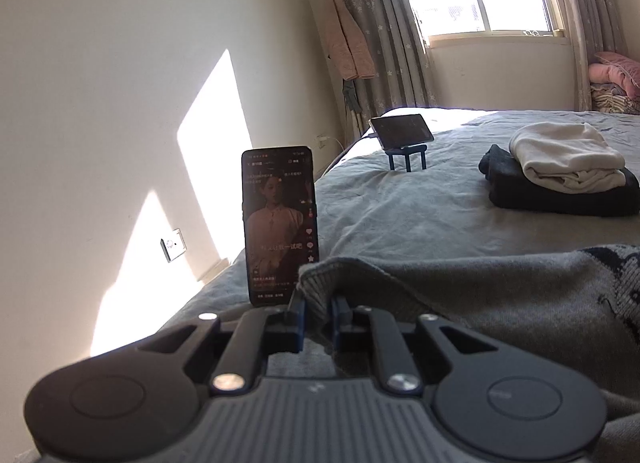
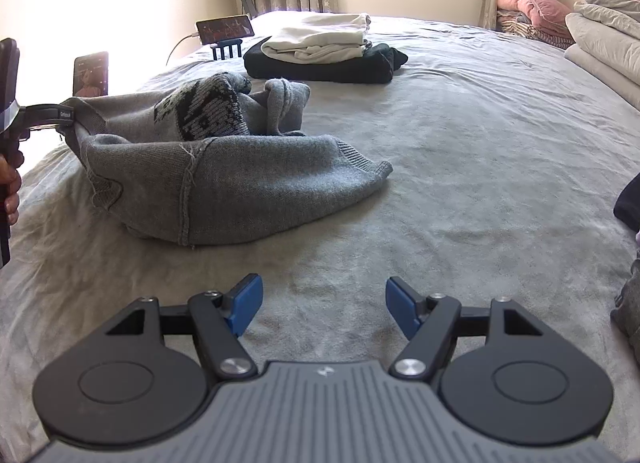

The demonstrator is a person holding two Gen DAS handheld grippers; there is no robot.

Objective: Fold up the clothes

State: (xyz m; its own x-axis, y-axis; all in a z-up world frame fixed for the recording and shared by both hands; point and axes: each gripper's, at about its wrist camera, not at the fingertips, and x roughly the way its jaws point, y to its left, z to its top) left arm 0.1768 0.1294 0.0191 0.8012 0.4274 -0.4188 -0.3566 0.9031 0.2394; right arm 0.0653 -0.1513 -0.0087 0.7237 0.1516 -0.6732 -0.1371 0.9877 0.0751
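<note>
Two grippers over a grey plush bed cover (image 2: 460,151). At left, the left gripper (image 1: 318,313), jaws clenched on a ribbed edge of the grey knit sweater (image 2: 224,179), holds that edge raised near the bed's left side, beside an upright phone (image 1: 280,227). The sweater lies crumpled left of centre, its dark woven pattern uppermost. Beyond it, a folded stack (image 2: 324,51), cream on black, lies near a second phone on a stand (image 2: 225,31). At right, broad bare cover lies before the right gripper (image 2: 324,305), jaws released and empty.
</note>
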